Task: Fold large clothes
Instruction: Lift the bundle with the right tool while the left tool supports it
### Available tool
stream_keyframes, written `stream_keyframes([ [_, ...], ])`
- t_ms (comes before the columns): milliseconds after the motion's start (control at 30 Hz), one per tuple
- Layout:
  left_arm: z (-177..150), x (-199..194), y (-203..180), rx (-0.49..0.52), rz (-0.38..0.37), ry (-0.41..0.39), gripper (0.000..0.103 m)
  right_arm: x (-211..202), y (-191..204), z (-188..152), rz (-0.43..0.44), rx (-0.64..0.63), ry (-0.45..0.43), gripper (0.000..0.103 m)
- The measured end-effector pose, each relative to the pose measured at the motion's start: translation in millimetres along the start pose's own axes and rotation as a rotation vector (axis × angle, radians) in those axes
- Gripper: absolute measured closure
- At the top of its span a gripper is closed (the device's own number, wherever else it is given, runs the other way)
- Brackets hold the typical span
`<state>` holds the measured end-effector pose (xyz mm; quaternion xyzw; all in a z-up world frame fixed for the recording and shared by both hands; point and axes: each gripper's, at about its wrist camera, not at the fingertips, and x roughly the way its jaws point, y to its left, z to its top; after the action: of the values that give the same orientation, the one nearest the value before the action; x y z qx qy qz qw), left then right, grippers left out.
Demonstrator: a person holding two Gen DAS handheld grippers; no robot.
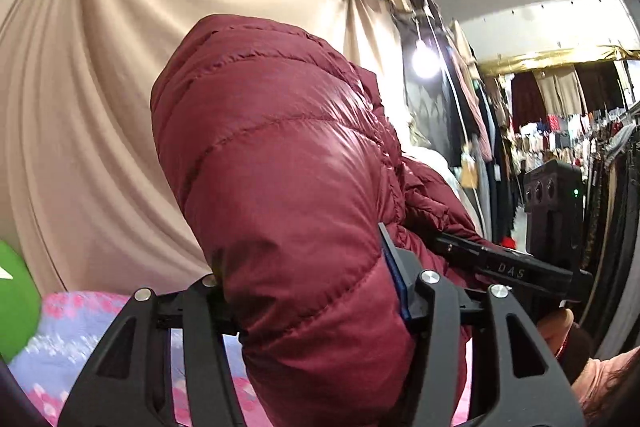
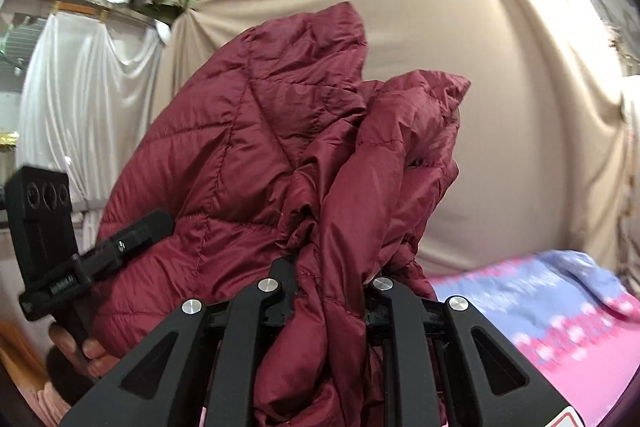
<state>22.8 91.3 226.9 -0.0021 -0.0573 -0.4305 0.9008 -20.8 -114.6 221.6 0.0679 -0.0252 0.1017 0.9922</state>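
Both tools hold the maroon puffer jacket point(image 1: 288, 163) up in the air above the pink-and-blue patterned bedspread point(image 2: 560, 307), in front of the beige draped backdrop point(image 1: 88, 87): the left gripper point(image 1: 316, 303) has its jaws clamped around a thick quilted section, and the right gripper point(image 2: 328, 287) pinches a bunched, crumpled fold. To do this step well, I judge, the two grips should spread apart so the bulk hangs flat, then lower evenly onto the bedspread before any crease is made.
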Motion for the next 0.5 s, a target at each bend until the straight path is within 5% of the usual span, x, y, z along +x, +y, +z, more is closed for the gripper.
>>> stream_keyframes([
  [233,-30.4,13.1,68.6,-0.088,0.038,0.037,0.051,77.5,2.9,-25.3,0.025,0.024,0.062,0.088],
  [500,-148.4,87.1,162.1,-0.294,0.102,0.295,0.051,184.8,-46.3,-132.9,-0.033,0.189,0.334,0.088],
])
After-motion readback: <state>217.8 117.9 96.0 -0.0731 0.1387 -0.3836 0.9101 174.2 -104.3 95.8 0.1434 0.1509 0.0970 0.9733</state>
